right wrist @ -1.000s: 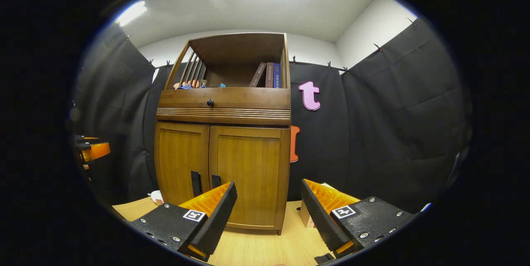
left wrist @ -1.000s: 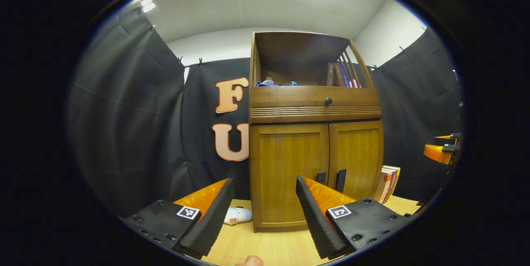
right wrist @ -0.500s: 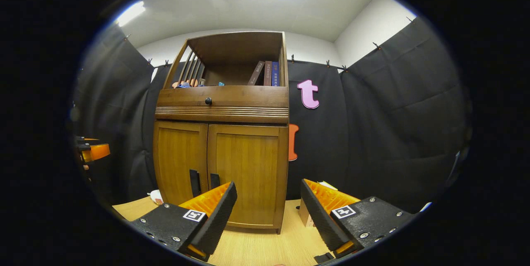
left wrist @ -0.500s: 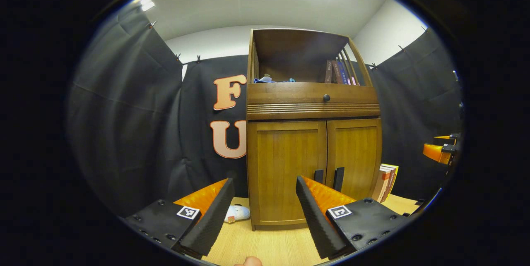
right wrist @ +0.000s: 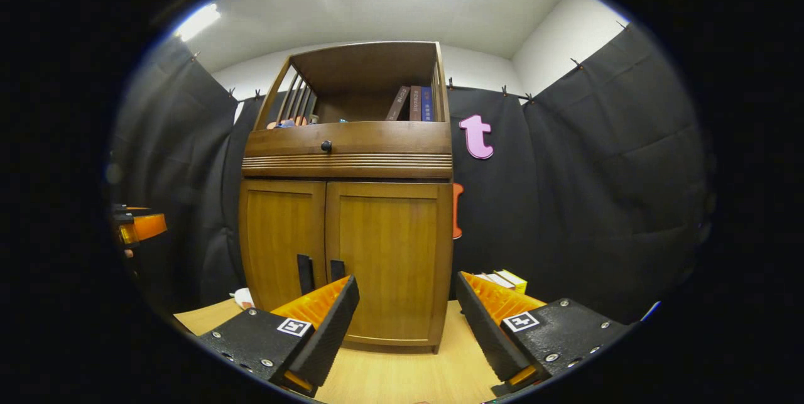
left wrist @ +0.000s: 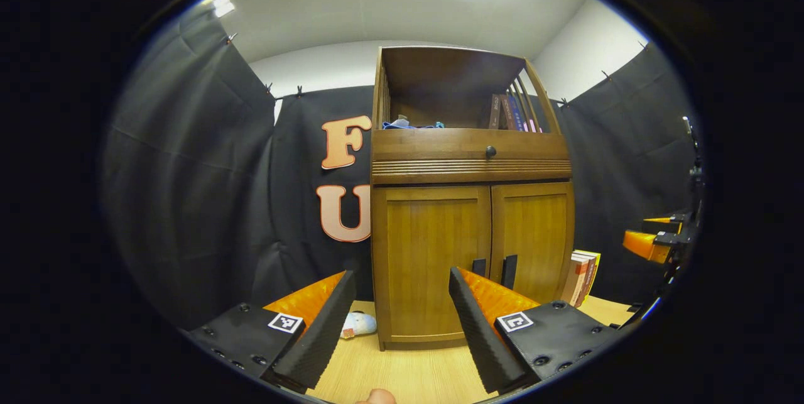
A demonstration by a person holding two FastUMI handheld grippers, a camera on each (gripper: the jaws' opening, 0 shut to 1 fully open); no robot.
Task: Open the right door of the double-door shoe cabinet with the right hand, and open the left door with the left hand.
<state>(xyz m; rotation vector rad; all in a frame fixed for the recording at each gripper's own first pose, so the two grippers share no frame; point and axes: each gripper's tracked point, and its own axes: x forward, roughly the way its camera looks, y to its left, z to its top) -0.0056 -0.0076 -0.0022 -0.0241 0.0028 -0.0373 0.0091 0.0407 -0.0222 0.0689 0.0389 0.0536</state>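
Ahead of the left gripper (left wrist: pixel 402 313), whose fingers stand spread with nothing between them, the tall brown wooden double-door shoe cabinet (left wrist: pixel 468 203) stands well apart, both doors shut. The left door's upright dark handle (left wrist: pixel 479 267) lies ahead and right of this gripper, partly hidden behind one finger. The right gripper (right wrist: pixel 405 313), likewise spread and empty, has the right door's upright dark handle (right wrist: pixel 337 269) ahead and left, its lower end hidden.

Bare floor (right wrist: pixel 408 372) before closed cabinet doors (right wrist: pixel 383 259), books (left wrist: pixel 581 275) beside its right flank
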